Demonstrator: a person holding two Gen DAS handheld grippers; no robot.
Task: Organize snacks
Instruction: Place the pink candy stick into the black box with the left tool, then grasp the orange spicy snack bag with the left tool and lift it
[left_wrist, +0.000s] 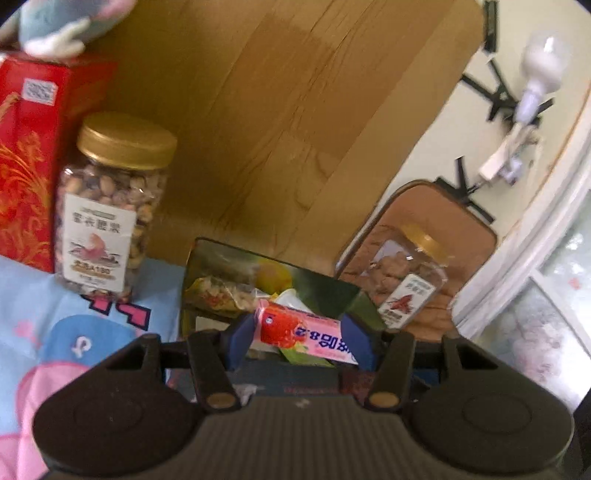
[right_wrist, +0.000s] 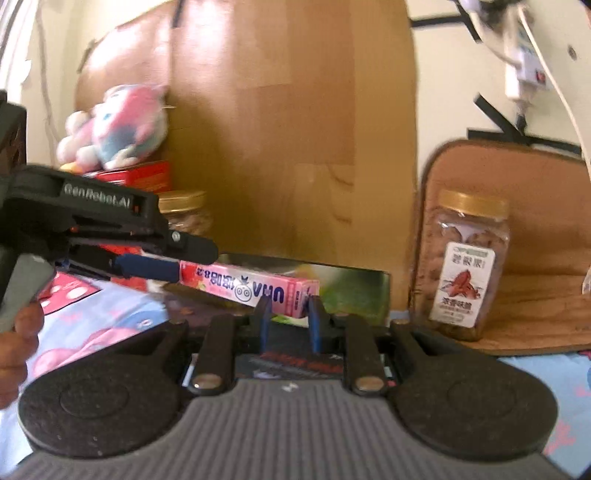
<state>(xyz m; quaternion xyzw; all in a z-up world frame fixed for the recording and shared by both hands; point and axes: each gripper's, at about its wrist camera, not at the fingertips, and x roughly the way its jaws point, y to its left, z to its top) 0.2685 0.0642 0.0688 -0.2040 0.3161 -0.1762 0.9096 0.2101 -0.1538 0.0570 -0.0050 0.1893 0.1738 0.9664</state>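
A long pink candy box (left_wrist: 295, 328) with a strawberry picture hangs above an open green carton (left_wrist: 317, 291). My left gripper (left_wrist: 299, 338) is shut across the box. In the right wrist view the same pink box (right_wrist: 243, 290) lies level. My left gripper (right_wrist: 177, 269) clamps its left end and my right gripper (right_wrist: 289, 314) is shut on its right end. In the carton lies a yellow snack packet (left_wrist: 218, 291). A gold-lidded nut jar (left_wrist: 110, 206) stands at the left, and a second jar (right_wrist: 469, 266) stands at the right.
A red box (left_wrist: 29, 155) with a plush toy (right_wrist: 122, 125) on top stands behind the left jar. A wooden board (left_wrist: 277, 110) rises at the back. The right jar stands against a brown cushion (right_wrist: 546, 229). A blue cartoon sheet (left_wrist: 55, 332) covers the surface. A hand (right_wrist: 18, 332) holds the left gripper.
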